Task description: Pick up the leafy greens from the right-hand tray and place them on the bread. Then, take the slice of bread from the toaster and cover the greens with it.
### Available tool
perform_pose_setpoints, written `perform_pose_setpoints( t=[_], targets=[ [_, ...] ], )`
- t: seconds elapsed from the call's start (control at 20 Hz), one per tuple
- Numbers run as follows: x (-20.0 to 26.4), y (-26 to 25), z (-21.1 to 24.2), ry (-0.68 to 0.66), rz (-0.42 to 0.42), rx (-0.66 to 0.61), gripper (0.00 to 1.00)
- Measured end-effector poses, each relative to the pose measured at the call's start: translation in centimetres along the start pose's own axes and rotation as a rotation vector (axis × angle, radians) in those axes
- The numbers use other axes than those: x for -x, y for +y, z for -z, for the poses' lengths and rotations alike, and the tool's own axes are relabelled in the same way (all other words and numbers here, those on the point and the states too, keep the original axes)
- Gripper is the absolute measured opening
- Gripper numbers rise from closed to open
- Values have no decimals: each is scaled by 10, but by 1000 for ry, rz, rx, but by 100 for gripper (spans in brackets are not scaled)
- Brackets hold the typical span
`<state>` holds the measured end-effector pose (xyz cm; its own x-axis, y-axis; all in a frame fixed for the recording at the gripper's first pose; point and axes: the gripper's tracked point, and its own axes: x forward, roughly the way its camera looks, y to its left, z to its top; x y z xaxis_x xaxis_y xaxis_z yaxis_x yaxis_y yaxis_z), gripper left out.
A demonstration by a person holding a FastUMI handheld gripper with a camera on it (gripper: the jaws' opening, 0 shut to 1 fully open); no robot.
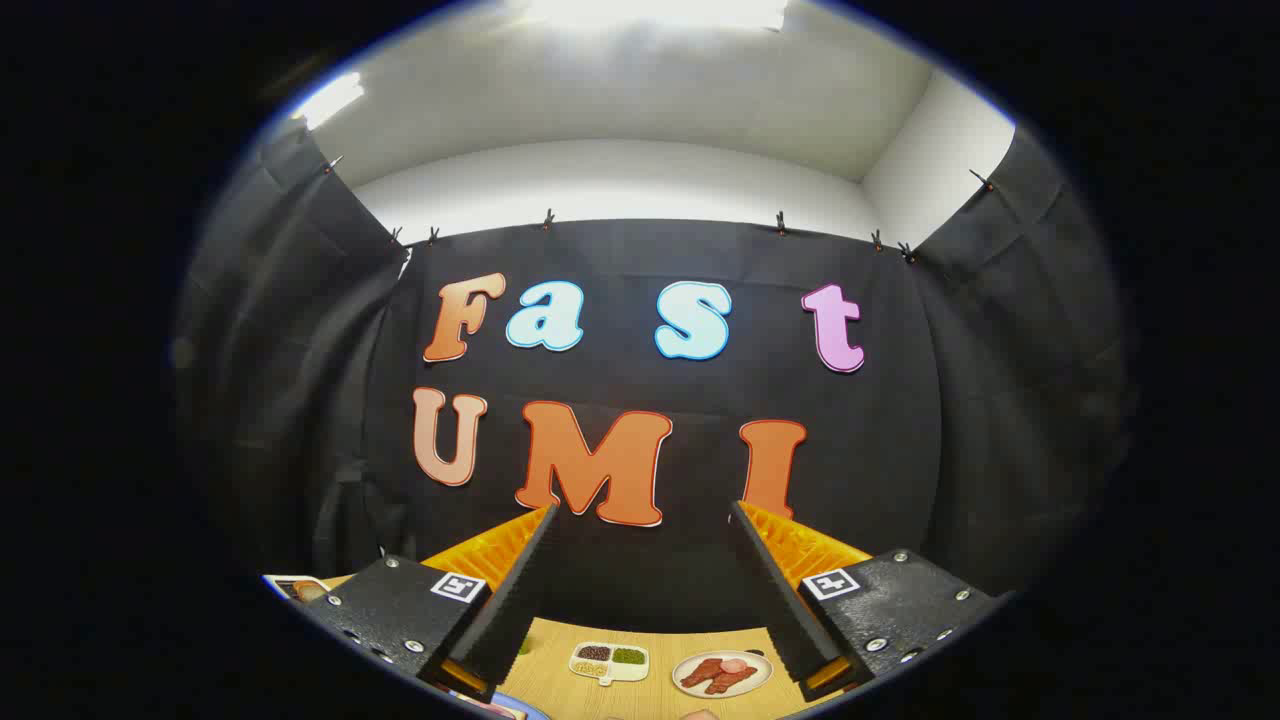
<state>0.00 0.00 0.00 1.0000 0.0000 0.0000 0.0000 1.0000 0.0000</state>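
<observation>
No words, brands or numbers can be read. The only signs are a square black-and-white marker tag (459, 586) on the left finger block of the gripper (644, 508) and a second marker tag (831, 583) on the right block, both coded patterns rather than letters. Fingers spread wide, gripping nothing. A printed card (295, 588) lies beside the left block, too small to read.

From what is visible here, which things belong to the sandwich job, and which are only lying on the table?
Belongs to the job:
- the gripper, fingers open and held apart, nothing between them

Just lying about, on the wooden table below and between the fingers:
- white divided dish with dark and green fillings
- round white plate of reddish meat pieces
</observation>
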Motion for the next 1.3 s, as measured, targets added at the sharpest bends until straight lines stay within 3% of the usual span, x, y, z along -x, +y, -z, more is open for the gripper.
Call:
perform_pose_setpoints(
  t=[0.8, 1.3],
  targets=[
    [6, 6, -5, -5, -10, 10, 99],
    [6, -2, 25, 60, 14, 7, 99]
  ],
)
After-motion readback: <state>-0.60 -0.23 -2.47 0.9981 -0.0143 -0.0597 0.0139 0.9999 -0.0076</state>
